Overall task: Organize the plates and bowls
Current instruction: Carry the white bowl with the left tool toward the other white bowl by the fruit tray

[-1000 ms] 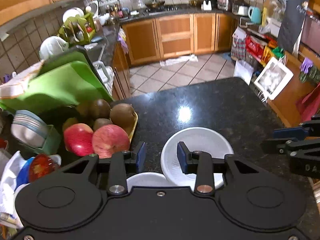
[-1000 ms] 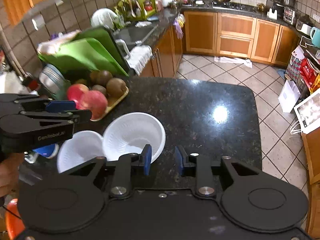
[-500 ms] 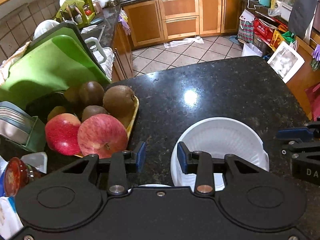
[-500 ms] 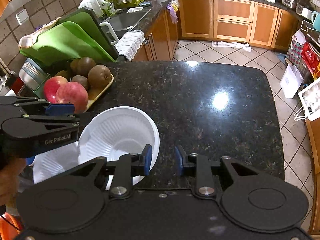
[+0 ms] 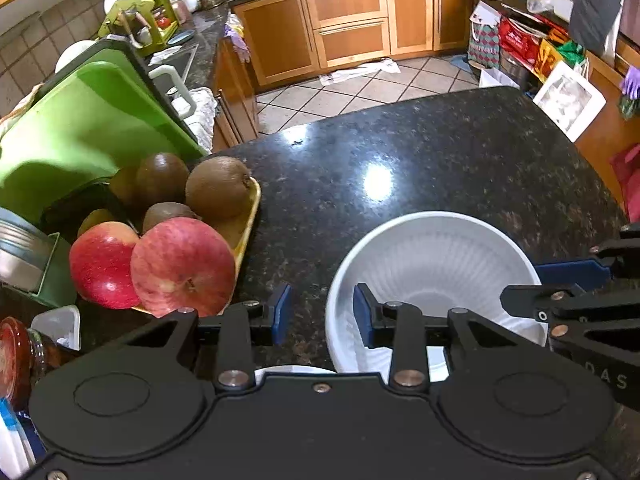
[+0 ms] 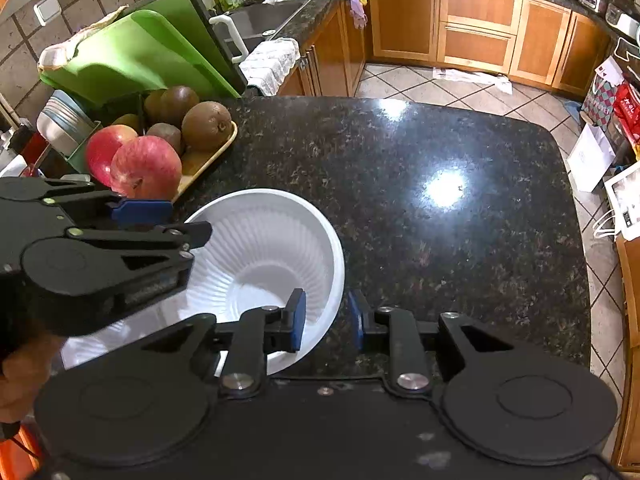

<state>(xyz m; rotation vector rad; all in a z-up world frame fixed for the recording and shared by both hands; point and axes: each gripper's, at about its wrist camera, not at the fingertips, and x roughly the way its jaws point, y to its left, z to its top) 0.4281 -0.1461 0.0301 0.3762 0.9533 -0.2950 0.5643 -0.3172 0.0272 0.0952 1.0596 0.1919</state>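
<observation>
Straddling one white bowl (image 6: 264,248), two grippers; beside it two apples (image 5: 152,266)

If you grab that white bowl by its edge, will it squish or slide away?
The white bowl looks thin and ribbed, like a throwaway one, so its rim would probably bend under a pinch. It is empty, so it is likely very light. On the shiny stone counter it might skid if nudged, so the right gripper, its fingers on either side of the rim, should close gently.
</observation>
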